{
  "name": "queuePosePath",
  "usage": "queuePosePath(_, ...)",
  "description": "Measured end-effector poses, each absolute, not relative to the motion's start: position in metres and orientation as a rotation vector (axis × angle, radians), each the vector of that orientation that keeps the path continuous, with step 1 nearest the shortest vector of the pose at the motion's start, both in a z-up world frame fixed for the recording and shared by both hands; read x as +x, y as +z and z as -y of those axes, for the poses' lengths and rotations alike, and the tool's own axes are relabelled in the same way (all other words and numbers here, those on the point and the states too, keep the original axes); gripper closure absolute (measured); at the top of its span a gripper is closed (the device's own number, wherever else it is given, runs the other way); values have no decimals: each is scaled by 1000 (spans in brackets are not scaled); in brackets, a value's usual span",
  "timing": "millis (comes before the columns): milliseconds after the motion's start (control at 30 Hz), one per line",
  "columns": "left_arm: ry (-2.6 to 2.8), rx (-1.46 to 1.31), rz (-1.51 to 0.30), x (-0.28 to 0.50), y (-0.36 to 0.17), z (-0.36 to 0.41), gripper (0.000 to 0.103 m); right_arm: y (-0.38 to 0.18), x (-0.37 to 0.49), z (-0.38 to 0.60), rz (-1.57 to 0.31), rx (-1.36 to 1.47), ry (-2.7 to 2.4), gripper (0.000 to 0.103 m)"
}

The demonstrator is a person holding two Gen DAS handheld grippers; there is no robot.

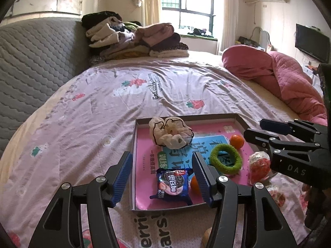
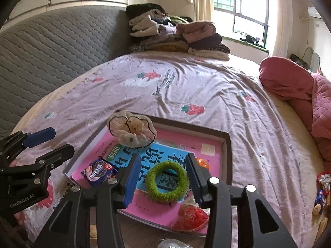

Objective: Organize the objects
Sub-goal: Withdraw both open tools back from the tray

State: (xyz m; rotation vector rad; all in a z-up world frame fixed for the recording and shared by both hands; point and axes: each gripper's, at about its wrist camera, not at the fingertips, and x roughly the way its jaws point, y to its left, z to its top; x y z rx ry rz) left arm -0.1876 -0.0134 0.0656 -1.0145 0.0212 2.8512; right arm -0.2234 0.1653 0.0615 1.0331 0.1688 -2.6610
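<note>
1. At the far left of both views one grey quilted headboard (image 1: 37, 62) rose behind the bed (image 1: 103, 107), which wore a lilac sheet printed with strawberries.
2. One pile of folded clothes (image 1: 134, 39) sat in the upper middle of the left wrist view, against the headboard's end.
3. One left gripper (image 1: 163, 177) filled the lower middle of its own view, its two blue-padded fingers apart and nothing pressed between them; the biscuit packet merely showed in the gap.
4. One shallow tray (image 1: 186, 118) lay on the sheet at lower centre, lined with a pink and blue book cover.
5. Inside the tray, left to right in the left wrist view: one biscuit packet (image 1: 172, 183) near the front edge, one cream scrunchie (image 1: 170, 133) at the back, one green ring (image 1: 225, 159) in the middle.
6. Two oranges showed there: one (image 1: 194, 184) partly hidden behind the left gripper's finger, one (image 1: 236, 141) near the tray's right wall.
7. One red-filled clear bag (image 1: 259, 166) rested at the tray's right front corner.
8. One right gripper (image 2: 162, 180) hung over the green ring in its own view, fingers apart on either side of it, not gripping.
9. One pink quilt (image 1: 289, 78) was heaped at the right edge.
10. A few more small items (image 2: 321, 192) lay at the right wrist view's lower right, too blurred to count.
</note>
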Motion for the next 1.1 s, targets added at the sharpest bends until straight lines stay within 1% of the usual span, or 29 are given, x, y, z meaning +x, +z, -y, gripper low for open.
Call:
queuePosePath(400, 2845, -960, -4, -153, 86, 9, 42, 97, -185, -179, -179, 900, -2731, 55)
queuePosePath(500, 2840, -962, 1, -145, 85, 7, 42, 101, -175, -184, -146, 877, -2730, 55)
queuePosePath(733, 2822, -967, -7, -128, 84, -3, 41, 96, -147, -200, -78, 861, -2734, 55)
queuePosePath(1100, 2814, -960, 9, -94, 80, 2, 41, 89, -117, -214, -46, 842, -2738, 55)
